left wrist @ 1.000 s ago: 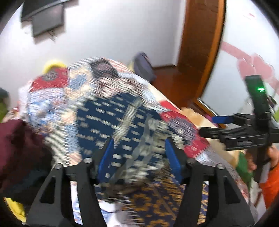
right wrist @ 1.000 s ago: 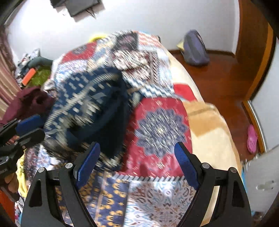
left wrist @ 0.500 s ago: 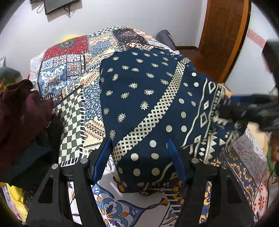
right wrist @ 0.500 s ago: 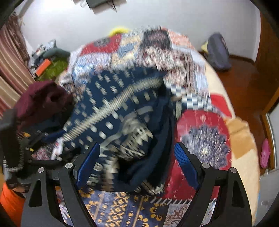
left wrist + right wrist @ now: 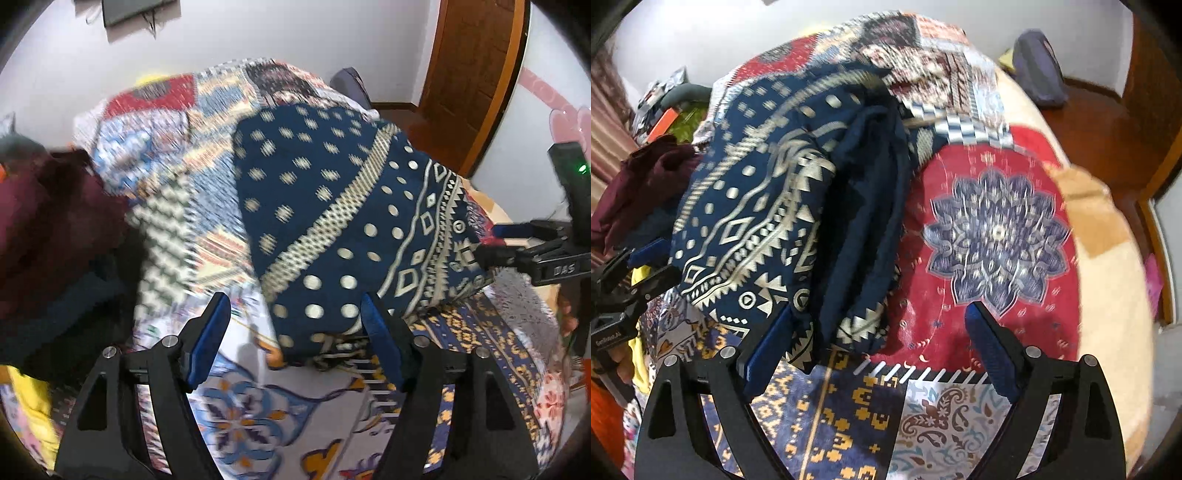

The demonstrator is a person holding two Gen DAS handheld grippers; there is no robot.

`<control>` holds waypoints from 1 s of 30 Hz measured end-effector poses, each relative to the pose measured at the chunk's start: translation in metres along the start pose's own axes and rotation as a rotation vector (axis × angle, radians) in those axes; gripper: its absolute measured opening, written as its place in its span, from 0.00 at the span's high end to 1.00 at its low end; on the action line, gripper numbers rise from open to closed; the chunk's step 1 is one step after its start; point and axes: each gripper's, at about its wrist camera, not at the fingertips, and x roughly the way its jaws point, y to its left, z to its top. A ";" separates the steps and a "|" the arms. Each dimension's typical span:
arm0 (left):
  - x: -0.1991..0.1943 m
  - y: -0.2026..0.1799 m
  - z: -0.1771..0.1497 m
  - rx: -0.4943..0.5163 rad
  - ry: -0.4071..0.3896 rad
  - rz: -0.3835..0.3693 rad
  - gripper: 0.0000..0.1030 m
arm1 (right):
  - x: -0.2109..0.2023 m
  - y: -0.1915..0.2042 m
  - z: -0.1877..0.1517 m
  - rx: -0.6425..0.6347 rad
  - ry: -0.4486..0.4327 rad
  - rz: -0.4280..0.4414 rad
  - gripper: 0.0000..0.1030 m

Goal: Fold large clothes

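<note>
navy patterned garment (image 5: 332, 229) lies folded on patchwork bedspread (image 5: 258, 417).

The navy printed garment (image 5: 332, 206) is soft matt cloth — as is the patchwork bedspread (image 5: 993, 236); the door (image 5: 476, 70) is glossy wood, the fingers (image 5: 207, 343) matt plastic.

A patchwork bedspread (image 5: 993, 229) covers the bed. A maroon cloth heap (image 5: 48, 221) lies at its left edge. Far right, a grey bag (image 5: 1038, 70) sits on the wooden floor (image 5: 1100, 122), near a brown door (image 5: 476, 70).
</note>
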 end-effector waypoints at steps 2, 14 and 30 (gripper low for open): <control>-0.009 0.003 0.005 0.018 -0.029 0.038 0.30 | -0.011 0.007 0.004 -0.028 -0.029 -0.016 0.12; 0.014 0.043 0.049 -0.107 -0.023 -0.050 0.25 | -0.016 0.014 0.045 0.015 -0.138 0.099 0.11; 0.117 0.073 0.058 -0.443 0.163 -0.516 0.14 | 0.086 -0.031 0.068 0.258 0.053 0.402 0.06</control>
